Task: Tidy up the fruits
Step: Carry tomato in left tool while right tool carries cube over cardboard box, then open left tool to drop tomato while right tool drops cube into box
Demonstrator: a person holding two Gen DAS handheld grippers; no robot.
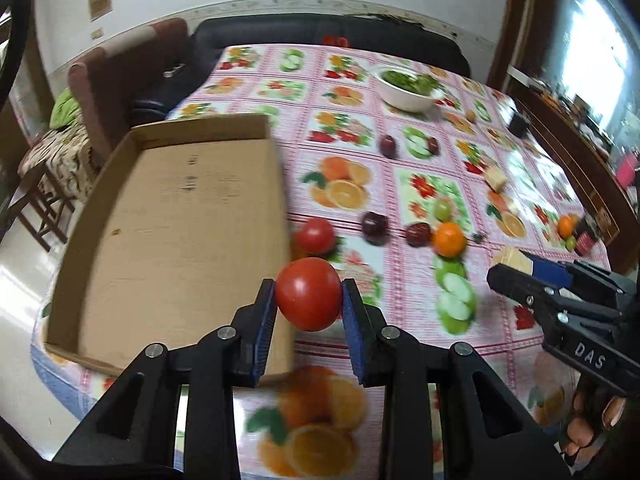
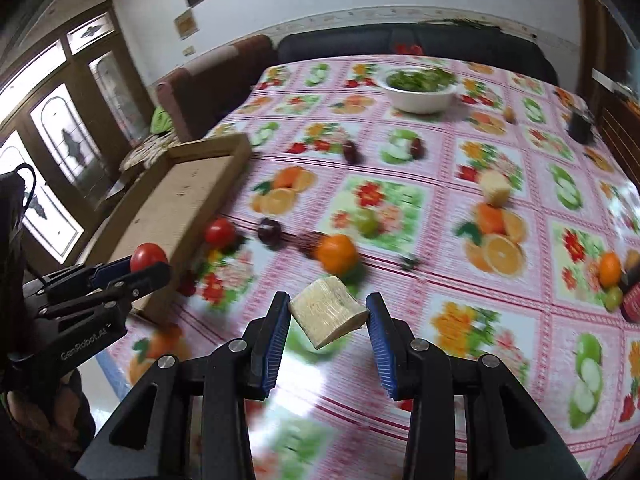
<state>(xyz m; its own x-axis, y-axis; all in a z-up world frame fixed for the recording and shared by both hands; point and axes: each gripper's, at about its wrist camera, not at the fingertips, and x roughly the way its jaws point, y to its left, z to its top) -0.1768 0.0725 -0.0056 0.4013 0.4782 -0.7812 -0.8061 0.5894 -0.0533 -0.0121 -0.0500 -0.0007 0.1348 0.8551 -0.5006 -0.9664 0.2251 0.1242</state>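
one fruit-print tablecloth (image 1: 400, 168), dark sofa (image 1: 320, 30) behind.

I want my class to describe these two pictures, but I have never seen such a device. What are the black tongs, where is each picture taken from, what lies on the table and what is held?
There is no robot here: a person holds one pair of hand-operated tongs in each hand, and a wide-angle camera on each looks forward along its fingers. One picture comes from the left tongs, the other from the right tongs; each also shows the other pair at its edge.

The left tongs grip a red tomato beside an empty cardboard tray. The right tongs grip a pale, cut wedge, food I cannot name.

On the fruit-print tablecloth lie another tomato, dark plums, an orange and a white bowl of greens.
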